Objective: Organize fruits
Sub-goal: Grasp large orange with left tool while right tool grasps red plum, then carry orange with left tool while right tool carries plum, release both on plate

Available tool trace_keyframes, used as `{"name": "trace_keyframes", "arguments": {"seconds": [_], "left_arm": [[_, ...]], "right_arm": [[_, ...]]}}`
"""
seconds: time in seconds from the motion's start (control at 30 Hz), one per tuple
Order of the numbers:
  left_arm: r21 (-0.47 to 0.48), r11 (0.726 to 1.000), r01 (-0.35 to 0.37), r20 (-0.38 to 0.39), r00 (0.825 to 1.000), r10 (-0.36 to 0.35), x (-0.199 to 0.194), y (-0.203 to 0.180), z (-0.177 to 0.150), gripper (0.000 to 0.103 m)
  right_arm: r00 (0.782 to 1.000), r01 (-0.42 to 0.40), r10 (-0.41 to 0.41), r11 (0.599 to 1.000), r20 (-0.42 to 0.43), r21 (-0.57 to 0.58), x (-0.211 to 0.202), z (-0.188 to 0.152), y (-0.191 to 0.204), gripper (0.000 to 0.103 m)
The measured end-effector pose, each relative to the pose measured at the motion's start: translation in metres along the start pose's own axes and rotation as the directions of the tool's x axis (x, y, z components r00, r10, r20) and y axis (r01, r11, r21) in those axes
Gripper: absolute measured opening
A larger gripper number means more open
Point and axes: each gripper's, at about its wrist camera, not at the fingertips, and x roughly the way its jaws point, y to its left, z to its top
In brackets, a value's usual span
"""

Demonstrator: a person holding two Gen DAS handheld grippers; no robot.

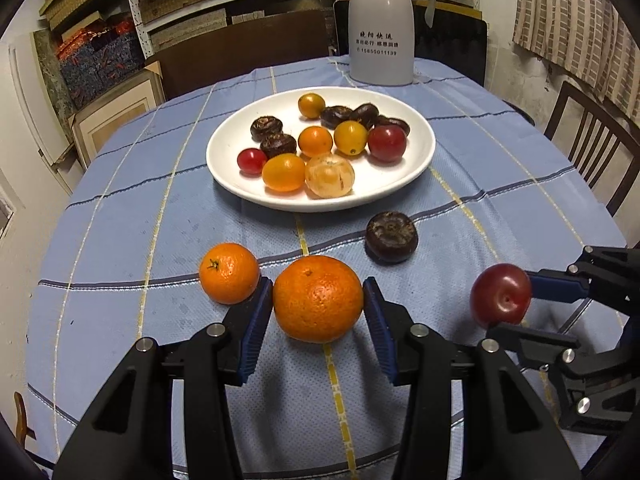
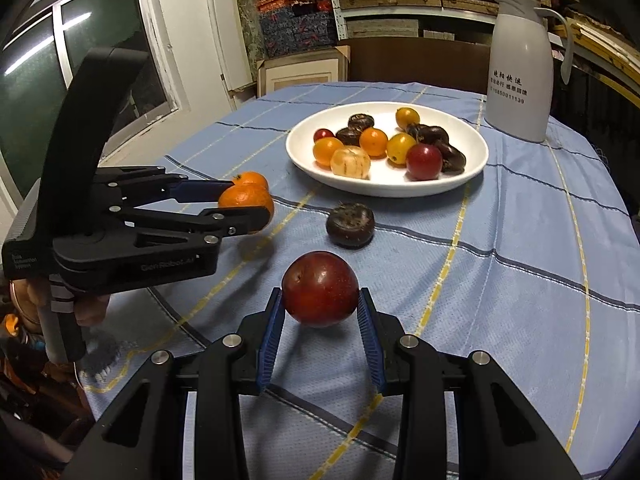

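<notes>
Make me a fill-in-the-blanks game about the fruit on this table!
1. The left gripper is shut on a big ____.
2. The right gripper holds a red plum above the ____ tablecloth.
3. Most small fruits sit on a white ____.
4. The tall white jug stands ____ the plate.

Missing words: orange; blue; plate; behind

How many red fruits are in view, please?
3. One large red fruit is in the right gripper; one is on the plate's right side; a small one is at its left edge. Others may be hidden.
</notes>
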Motion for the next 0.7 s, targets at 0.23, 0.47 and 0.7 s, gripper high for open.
{"name": "trace_keyframes", "arguments": {"seconds": [0.23,0.47,0.7], "left_arm": [[0.000,1.000,-0.003,0.018,1.000,0.003,-0.006,0.003,0.006,0.045],[-0.014,1.000,-0.013,0.021,1.000,0.013,-0.002,0.013,0.014,0.045],[-0.018,1.000,-0.025,0.047,0.999,0.026,-0.003,0.025,0.041,0.045]], "right_arm": [[1.000,-0.022,0.022,1.000,0.017,-0.005,0.000,0.005,0.003,0.037],[0.999,-0.030,0.030,1.000,0.022,-0.005,0.002,0.013,-0.002,0.037],[0.998,-0.005,0.006,1.000,0.059,-0.018,-0.007,0.037,-0.013,0.037]]}}
